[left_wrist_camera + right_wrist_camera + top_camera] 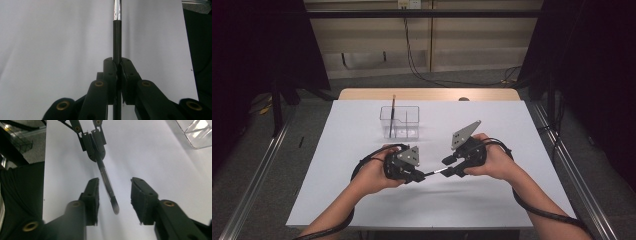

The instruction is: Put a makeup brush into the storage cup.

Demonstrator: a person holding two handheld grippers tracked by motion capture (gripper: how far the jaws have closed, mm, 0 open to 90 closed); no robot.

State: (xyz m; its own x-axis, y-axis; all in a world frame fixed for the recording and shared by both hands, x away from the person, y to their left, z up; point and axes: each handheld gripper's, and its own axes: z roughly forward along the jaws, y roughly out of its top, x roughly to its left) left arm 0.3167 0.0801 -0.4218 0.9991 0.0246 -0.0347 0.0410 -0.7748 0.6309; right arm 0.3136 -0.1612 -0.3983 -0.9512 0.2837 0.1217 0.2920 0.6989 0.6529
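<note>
A black pen with a clear silver middle [435,172] lies level between my two grippers above the white table. My left gripper [419,175] is shut on its dark end; in the left gripper view the pads [111,68] pinch the pen [117,32], which runs straight away from the gripper [117,62]. My right gripper [448,167] faces it, open. In the right gripper view the pen's free tip [115,207] hangs between the spread jaws [114,181] and touches neither pad, while the left gripper [96,157] holds the far end.
A clear plastic box [407,117] stands at the table's back middle, with a thin dark pen [392,117] upright in it; its corner [197,132] shows in the right gripper view. White sheet [492,200] covers the table. Dark floor lies past both sides.
</note>
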